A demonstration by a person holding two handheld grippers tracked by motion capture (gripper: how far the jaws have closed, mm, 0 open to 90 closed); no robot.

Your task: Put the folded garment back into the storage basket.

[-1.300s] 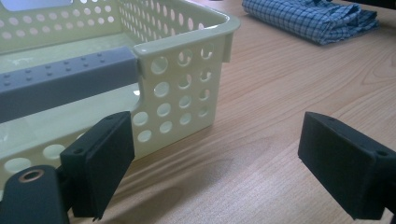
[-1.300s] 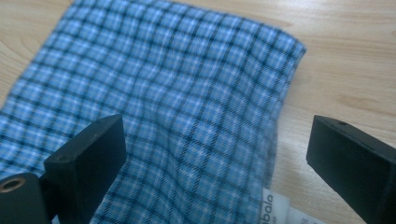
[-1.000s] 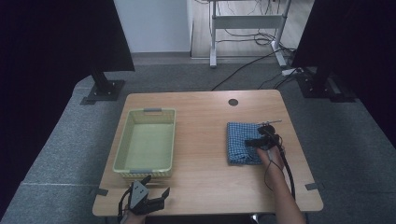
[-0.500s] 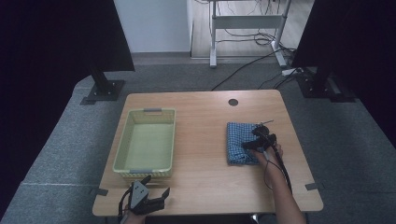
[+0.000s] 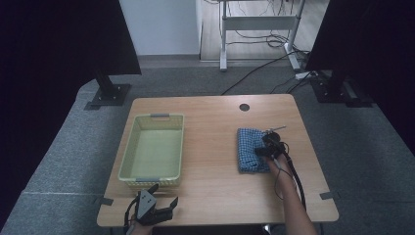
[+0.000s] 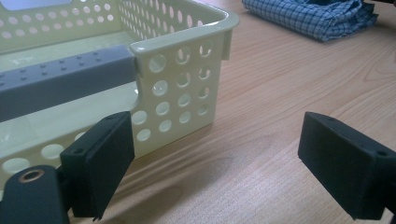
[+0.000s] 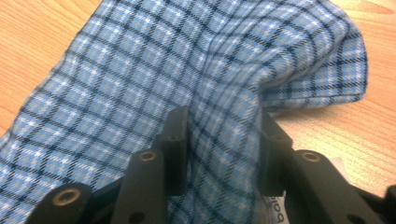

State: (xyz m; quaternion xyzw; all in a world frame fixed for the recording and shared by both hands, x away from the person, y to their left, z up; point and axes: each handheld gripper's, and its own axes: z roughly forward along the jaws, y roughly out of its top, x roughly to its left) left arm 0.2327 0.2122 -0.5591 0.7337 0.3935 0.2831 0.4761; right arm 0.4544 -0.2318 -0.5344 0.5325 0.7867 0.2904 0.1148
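From above, the right gripper [image 5: 268,149] sits on the blue checked cloth [image 5: 248,149], on the right side of the table [image 5: 215,117]. The left gripper [image 5: 155,209] waits at the near edge, just in front of the yellow basket [image 5: 126,157] — nothing is in the basket yet, so the job looks barely begun.

In the left gripper view, the jaws are wide apart and hold nothing; the basket [image 6: 187,70] is close, the cloth [image 6: 308,16] far off.

In the right gripper view, the jaws are pinched onto a fold of cloth [image 7: 140,93] — it lies on the table, not lifted.
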